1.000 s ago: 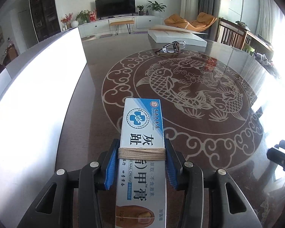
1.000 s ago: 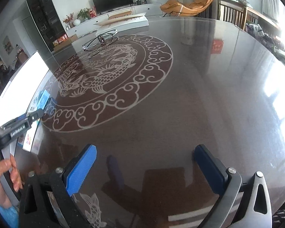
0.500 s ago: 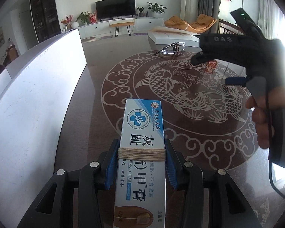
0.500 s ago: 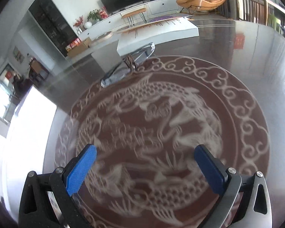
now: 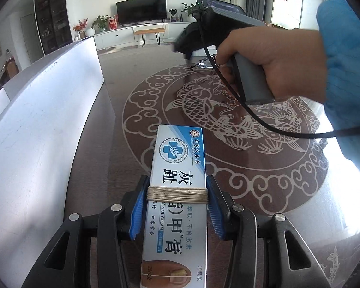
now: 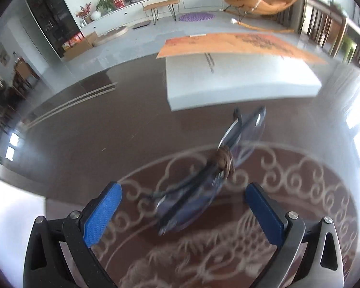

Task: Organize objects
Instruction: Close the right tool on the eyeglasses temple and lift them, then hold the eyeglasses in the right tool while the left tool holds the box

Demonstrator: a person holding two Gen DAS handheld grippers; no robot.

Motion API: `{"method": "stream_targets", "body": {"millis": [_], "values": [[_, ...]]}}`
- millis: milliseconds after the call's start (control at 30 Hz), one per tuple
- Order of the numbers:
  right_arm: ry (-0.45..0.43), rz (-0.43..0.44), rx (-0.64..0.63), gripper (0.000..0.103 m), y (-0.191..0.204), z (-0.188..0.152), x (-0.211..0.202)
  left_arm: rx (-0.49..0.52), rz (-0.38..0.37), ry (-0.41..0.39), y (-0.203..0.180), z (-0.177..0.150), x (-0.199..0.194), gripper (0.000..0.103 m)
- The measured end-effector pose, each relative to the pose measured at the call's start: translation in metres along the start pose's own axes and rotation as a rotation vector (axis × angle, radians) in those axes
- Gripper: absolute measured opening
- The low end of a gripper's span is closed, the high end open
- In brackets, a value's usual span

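Note:
A blue and white nail cream box (image 5: 177,158), wound with beige string, sticks forward out of my left gripper (image 5: 176,187), which is shut on its sides above the dark table (image 5: 122,84). A pair of folded glasses (image 6: 187,211), tied with a brown string knot, lies on the table's fish pattern. My right gripper (image 6: 182,192) hovers over the glasses with its jaws closing. The glasses lie between the blue pads (image 6: 103,211), which do not touch them. In the left wrist view, a hand (image 5: 264,55) in a blue sleeve holds the right gripper over the glasses (image 5: 205,64).
A white flat block (image 6: 240,81) with an orange sheet (image 6: 240,43) on it lies just beyond the glasses. A tall white panel (image 5: 48,120) runs along the table's left side. A black cable (image 5: 264,122) hangs from the right gripper across the table.
The right gripper has swept across the table from the right side to above the glasses, and its jaws have narrowed a little. The left gripper and its box have stayed still.

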State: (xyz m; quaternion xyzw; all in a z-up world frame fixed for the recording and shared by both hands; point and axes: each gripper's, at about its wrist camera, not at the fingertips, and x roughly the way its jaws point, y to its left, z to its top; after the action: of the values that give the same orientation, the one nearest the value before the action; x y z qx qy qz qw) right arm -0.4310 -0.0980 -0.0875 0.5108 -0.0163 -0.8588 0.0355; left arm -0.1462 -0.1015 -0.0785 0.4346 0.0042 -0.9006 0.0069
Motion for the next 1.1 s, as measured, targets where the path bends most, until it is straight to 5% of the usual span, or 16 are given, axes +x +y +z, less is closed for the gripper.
{"method": "stream_targets", "body": {"millis": [67,167,367,800,933,1100], "values": [[-0.049,-0.063,-0.043,0.041,0.001,-0.003,-0.006,0.0,-0.001,0.0,0.0,0.0,0.0,0.046],[-0.067,-0.034,-0.061,0.018,-0.014,-0.013,-0.016,0.002,-0.003,0.0,-0.001,0.0,0.001,0.047],[-0.083,0.02,-0.068,0.015,-0.063,-0.07,-0.05,0.008,0.003,0.001,-0.002,0.001,0.003,0.048],[-0.146,0.016,-0.033,0.015,-0.187,-0.283,-0.168,0.064,-0.031,0.004,-0.036,-0.009,-0.007,0.048],[-0.179,0.002,-0.039,0.015,-0.204,-0.315,-0.185,0.1,-0.069,0.005,-0.073,-0.022,-0.019,0.048],[-0.191,0.011,-0.016,0.015,-0.211,-0.315,-0.188,0.152,-0.089,0.002,-0.097,-0.026,-0.022,0.056]]}}
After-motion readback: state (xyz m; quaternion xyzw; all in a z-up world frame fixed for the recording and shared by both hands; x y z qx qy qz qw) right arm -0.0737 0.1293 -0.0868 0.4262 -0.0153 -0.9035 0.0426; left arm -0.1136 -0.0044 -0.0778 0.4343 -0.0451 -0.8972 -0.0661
